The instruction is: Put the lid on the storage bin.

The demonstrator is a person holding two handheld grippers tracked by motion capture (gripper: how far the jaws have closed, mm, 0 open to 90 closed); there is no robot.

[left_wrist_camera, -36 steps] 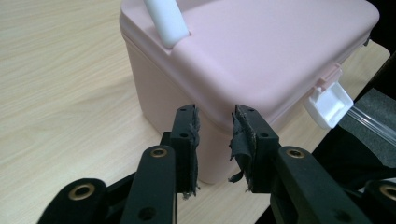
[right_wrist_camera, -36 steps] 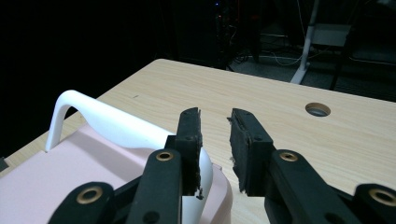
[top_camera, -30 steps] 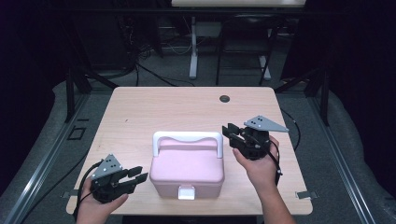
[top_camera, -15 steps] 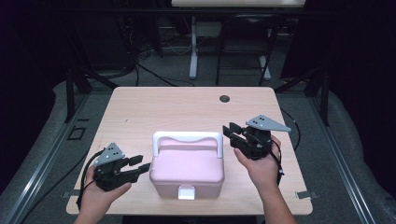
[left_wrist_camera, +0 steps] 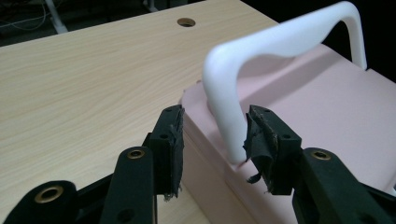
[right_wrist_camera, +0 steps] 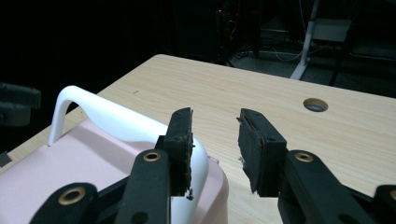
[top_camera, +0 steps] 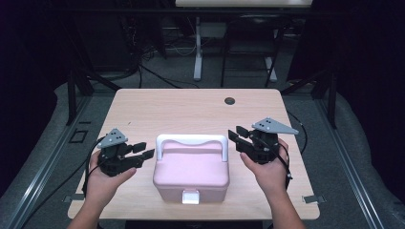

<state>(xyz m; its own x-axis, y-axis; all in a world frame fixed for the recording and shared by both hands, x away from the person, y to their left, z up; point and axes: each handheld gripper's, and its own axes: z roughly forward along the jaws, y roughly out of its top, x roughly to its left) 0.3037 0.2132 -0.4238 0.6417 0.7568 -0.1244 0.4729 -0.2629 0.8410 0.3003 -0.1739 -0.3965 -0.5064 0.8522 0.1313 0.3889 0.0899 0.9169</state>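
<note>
A pink lidded box point(top_camera: 191, 175) with a white arched handle point(top_camera: 191, 139) sits at the table's front middle. My left gripper point(top_camera: 143, 150) hovers just left of the box with its jaws pointing at it. They have just been opening and are open. In the left gripper view the handle's near post point(left_wrist_camera: 224, 116) shows in the gap between the pads point(left_wrist_camera: 170, 140), untouched. My right gripper point(top_camera: 237, 135) is held at the box's right side. Its jaws have also been opening and are open, with bare table between them. The handle's end point(right_wrist_camera: 198, 163) lies behind one pad point(right_wrist_camera: 181, 149).
The wooden table point(top_camera: 191, 107) has a round cable hole point(top_camera: 229, 101) at the back right. Dark floor, cables and stand legs surround the table. A white latch point(top_camera: 190, 196) is on the box's front face.
My left hand has moved up the table and closer to the box, and its jaws stand wider. The right hand has stayed put while its jaws spread further.
</note>
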